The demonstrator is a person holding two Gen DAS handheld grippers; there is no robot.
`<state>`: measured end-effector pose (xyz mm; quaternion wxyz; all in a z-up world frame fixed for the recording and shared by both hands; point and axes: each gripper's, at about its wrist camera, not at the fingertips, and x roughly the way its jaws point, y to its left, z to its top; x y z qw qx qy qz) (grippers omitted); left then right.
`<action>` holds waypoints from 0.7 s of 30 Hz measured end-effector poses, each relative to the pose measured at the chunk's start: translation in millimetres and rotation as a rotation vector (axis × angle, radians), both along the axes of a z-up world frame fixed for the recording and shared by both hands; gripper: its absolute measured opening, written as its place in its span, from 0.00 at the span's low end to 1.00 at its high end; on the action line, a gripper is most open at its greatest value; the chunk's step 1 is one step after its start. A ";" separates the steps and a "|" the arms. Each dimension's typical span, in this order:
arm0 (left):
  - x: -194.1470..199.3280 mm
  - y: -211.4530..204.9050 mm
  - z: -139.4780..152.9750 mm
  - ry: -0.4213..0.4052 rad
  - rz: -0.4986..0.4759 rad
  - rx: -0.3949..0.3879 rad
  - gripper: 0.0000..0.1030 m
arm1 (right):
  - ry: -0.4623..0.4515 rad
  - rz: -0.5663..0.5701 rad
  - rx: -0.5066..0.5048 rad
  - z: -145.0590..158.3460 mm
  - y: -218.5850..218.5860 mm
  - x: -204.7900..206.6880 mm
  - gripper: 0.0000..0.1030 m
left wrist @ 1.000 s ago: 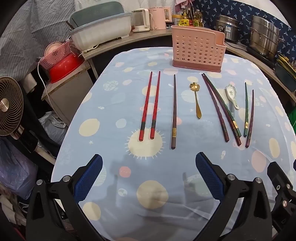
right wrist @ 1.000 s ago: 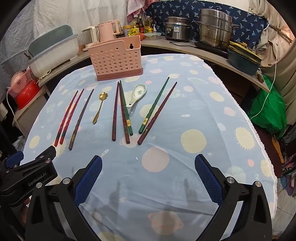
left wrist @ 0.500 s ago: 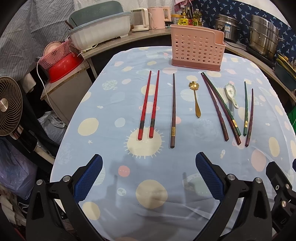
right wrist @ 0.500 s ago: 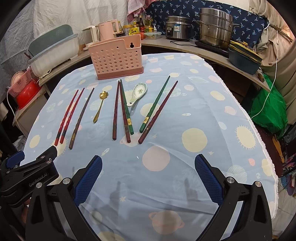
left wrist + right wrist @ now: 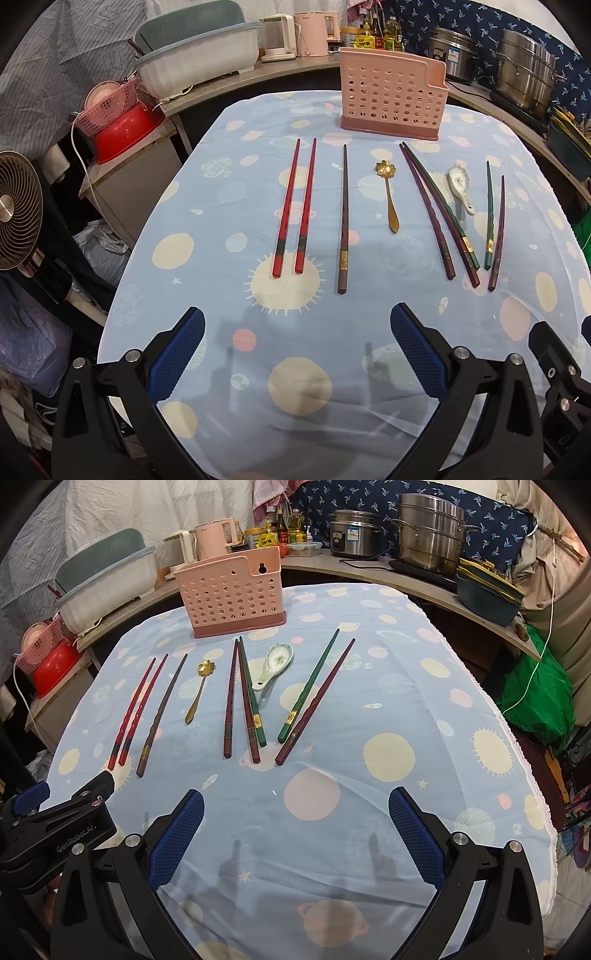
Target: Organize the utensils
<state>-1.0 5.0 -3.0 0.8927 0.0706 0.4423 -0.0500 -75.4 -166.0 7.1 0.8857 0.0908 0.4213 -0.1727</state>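
While both grippers are being held low over the near edge of the table [image 5: 207, 206], nothing is being gripped: the left gripper [image 5: 297, 345] and the right gripper [image 5: 295, 825] are each being shown with fingers spread wide and empty. The utensils are being left laid out in a row on the spotted cloth, between the grippers and the pink basket [image 5: 392, 99] standing at the far side.

Eight chopsticks are being counted: a red pair [image 5: 295, 206] at the left, one dark brown chopstick [image 5: 343, 218] beside it, a crossing group of three [image 5: 436, 206] right of the middle, and a green one [image 5: 489, 214] lying just beside a maroon one [image 5: 498, 232] at the right. Two spoons are being counted: a gold spoon [image 5: 389, 195] and a white china spoon [image 5: 461, 186].

The chopsticks are being judged light, stiff and probably slippery, and are best being pinched across the shaft near the thicker near ends. The gold spoon is being judged thin and flat, best taken by the handle. The china spoon is being judged breakable and heavier, best taken at its handle
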 end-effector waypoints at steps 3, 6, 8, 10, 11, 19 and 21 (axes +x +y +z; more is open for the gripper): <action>0.2 -0.3 -1.1 0.003 -0.001 -0.002 0.93 | 0.000 0.001 0.001 -1.4 -0.5 0.4 0.94; -0.5 -2.0 -0.3 0.003 -0.003 -0.002 0.93 | 0.002 0.001 0.004 -3.6 -2.4 -1.4 0.94; -0.1 -1.3 -0.1 0.005 -0.005 -0.004 0.93 | 0.002 0.001 0.007 -4.9 -2.5 -1.7 0.94; -0.4 -1.8 -0.1 0.006 -0.005 -0.005 0.93 | 0.003 0.001 0.006 -5.6 -2.6 -1.1 0.94; -0.6 -2.1 -0.1 0.006 -0.007 -0.006 0.93 | 0.003 0.001 0.008 -5.7 -2.6 -1.3 0.94; 0.9 -2.5 0.7 0.009 -0.010 -0.011 0.93 | 0.004 0.002 0.009 -6.4 -2.5 -1.0 0.94; 1.0 -3.2 0.8 0.009 -0.011 -0.012 0.93 | 0.004 0.001 0.009 -5.6 -3.0 -0.7 0.94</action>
